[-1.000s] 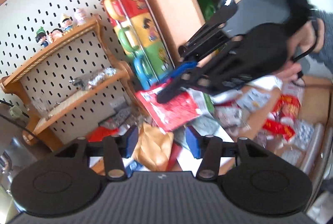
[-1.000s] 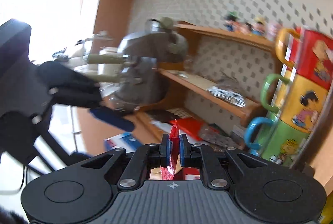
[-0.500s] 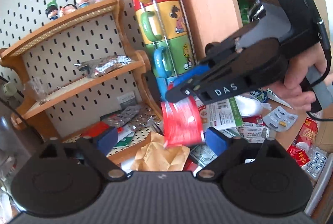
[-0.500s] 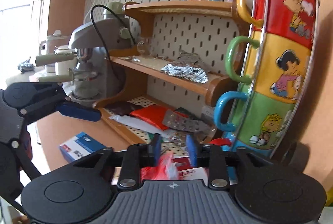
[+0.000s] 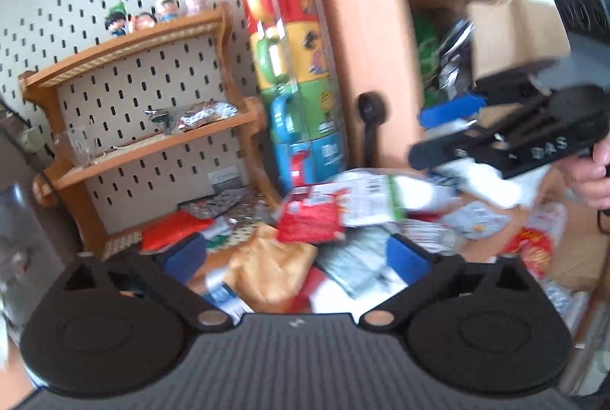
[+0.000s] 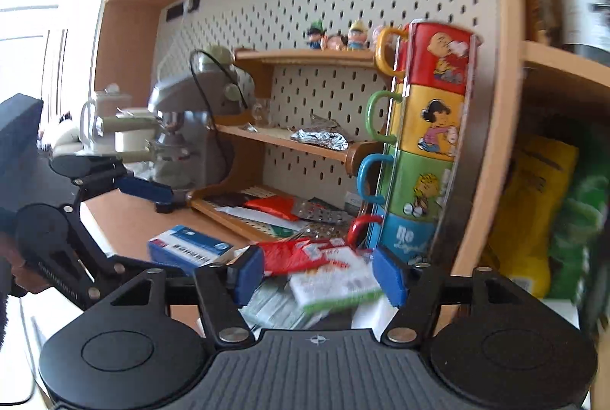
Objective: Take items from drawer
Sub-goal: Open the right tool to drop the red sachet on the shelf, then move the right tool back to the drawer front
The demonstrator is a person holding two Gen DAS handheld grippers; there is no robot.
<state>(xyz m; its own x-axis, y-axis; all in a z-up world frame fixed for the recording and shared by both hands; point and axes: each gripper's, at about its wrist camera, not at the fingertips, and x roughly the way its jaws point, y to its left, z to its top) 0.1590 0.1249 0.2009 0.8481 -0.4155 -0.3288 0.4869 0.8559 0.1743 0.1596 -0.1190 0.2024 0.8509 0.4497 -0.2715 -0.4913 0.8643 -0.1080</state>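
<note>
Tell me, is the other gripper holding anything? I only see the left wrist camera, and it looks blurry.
Observer: No. In the right wrist view, the right gripper has its fingers wide apart and grips nothing.
Operator: What is to the left of the wooden shelf?
Observer: A grey coffee machine stands right beside it.
Operator: And what is in the cupboard right of the mugs?
Observer: A yellow bag, next to something green that is too blurry to name.
</note>
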